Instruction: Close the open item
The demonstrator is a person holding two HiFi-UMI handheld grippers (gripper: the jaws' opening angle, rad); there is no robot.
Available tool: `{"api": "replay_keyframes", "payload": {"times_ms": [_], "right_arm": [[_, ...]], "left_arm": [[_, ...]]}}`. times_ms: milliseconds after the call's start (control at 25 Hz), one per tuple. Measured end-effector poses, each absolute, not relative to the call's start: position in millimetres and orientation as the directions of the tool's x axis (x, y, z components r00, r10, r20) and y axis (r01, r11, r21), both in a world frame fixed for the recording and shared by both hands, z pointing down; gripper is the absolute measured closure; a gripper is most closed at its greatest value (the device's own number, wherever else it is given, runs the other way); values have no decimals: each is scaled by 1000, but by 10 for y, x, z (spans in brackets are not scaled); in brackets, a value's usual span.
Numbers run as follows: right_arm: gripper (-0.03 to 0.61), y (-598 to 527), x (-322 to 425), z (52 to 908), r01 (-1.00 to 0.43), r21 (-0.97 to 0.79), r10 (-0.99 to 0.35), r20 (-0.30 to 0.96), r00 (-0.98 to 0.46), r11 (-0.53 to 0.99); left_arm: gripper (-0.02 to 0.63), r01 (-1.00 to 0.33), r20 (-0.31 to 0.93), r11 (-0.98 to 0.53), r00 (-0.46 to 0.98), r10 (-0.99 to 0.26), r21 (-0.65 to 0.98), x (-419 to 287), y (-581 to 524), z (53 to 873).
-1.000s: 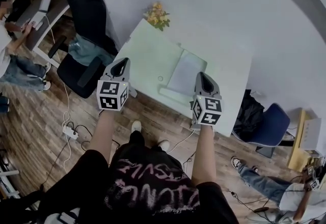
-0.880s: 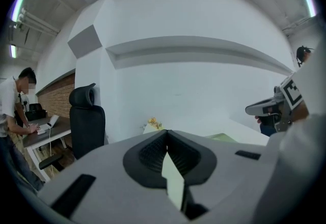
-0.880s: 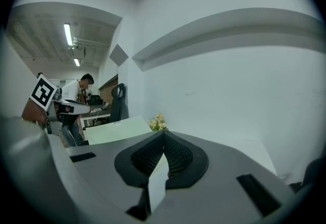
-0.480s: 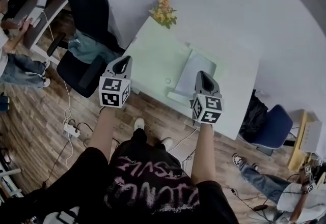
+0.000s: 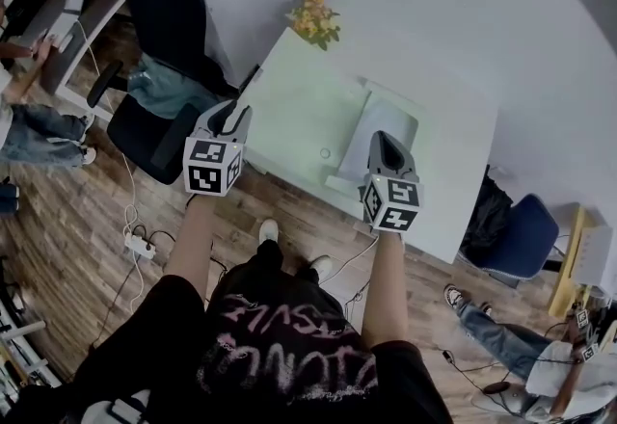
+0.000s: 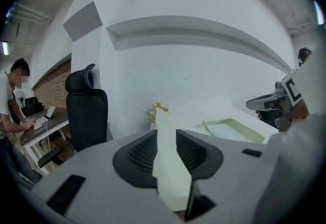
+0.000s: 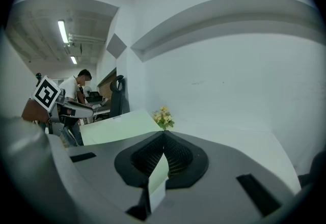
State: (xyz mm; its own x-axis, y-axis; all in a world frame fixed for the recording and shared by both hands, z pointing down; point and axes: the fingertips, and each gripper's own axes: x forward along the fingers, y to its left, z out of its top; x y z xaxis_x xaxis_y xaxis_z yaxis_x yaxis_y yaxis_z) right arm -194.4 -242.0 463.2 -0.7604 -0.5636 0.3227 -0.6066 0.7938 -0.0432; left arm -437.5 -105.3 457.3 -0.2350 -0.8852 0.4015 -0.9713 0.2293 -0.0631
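Both grippers have advanced over the counter (image 5: 289,114) edge since the earlier frame. Left gripper (image 5: 231,114): jaws just opened, apart, nothing between them. Right gripper (image 5: 384,145): jaws closed, empty. Box (image 5: 390,123): open, lying on the counter, just ahead of the right gripper. Flowers (image 5: 313,19): far corner.

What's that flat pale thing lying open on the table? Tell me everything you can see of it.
The open item is flat, thin and pale greenish-white, like a folder or shallow box; its material cannot be told. It lies spread open with low raised edges, on the right part of the pale table, apart from the flowers at the far corner. Only the table visibly touches it.
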Motion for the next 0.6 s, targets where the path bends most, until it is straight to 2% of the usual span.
{"api": "replay_keyframes", "payload": {"times_ms": [240, 600], "right_arm": [[566, -2422, -2133, 4705, -584, -45, -538, 337, -773, 811], [566, -2220, -2929, 4773, -459, -48, -416, 347, -841, 887]], "left_arm": [[465, -971, 434, 234, -233, -870, -52, -4484, -1025, 4698], [465, -957, 443, 289, -263, -857, -9, -4690, -814, 4787]]}}
